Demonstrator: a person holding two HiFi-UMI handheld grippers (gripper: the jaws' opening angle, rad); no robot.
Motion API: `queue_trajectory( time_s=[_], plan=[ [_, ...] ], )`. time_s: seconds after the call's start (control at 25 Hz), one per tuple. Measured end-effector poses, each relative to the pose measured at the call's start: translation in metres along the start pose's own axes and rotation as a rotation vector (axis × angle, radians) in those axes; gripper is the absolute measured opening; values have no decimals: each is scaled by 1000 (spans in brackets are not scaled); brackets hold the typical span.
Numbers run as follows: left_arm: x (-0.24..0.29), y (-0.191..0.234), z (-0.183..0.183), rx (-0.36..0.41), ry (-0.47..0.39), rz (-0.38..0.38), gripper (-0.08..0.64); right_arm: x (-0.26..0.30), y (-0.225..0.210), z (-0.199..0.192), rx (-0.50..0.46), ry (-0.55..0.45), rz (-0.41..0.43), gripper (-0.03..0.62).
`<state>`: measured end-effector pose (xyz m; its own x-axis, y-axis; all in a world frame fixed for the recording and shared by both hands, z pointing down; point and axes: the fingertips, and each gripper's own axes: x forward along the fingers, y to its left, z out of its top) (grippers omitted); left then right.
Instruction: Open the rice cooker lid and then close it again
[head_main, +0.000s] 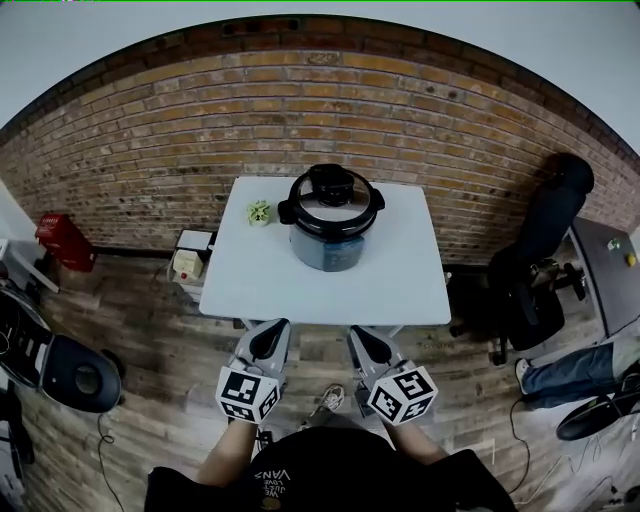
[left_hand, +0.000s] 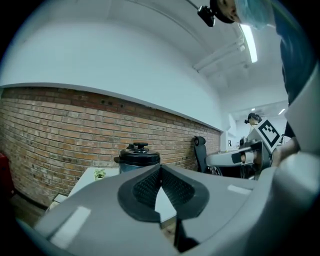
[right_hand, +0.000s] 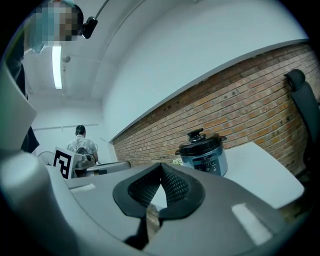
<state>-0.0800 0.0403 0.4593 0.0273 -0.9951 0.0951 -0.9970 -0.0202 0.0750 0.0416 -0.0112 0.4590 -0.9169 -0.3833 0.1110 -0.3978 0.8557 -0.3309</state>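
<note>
A blue-grey rice cooker (head_main: 330, 225) with a black lid and top knob stands at the back middle of a white table (head_main: 400, 290); its lid is down. It also shows in the left gripper view as the cooker (left_hand: 138, 157) and in the right gripper view as the cooker (right_hand: 204, 151). My left gripper (head_main: 272, 333) and right gripper (head_main: 362, 337) hover side by side just short of the table's near edge, well away from the cooker. Both are shut with nothing between the jaws. The left gripper (left_hand: 160, 167) and the right gripper (right_hand: 161, 166) point at the cooker.
A small potted plant (head_main: 259, 212) sits on the table left of the cooker. A brick wall (head_main: 180, 140) runs behind. A black office chair (head_main: 535, 270) stands right of the table, a red box (head_main: 62, 240) and a black appliance (head_main: 60, 365) at the left. A person (right_hand: 82, 145) stands far off.
</note>
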Motion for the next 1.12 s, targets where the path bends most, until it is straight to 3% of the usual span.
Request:
queue_trajectory(
  time_s=[0.48, 1.12],
  plan=[
    [-40, -18, -16, 5, 13, 0, 2, -19, 21, -25, -26, 51, -33, 5],
    [-73, -9, -28, 6, 3, 9, 2, -20, 47, -41, -42, 71, -43, 5]
  ],
)
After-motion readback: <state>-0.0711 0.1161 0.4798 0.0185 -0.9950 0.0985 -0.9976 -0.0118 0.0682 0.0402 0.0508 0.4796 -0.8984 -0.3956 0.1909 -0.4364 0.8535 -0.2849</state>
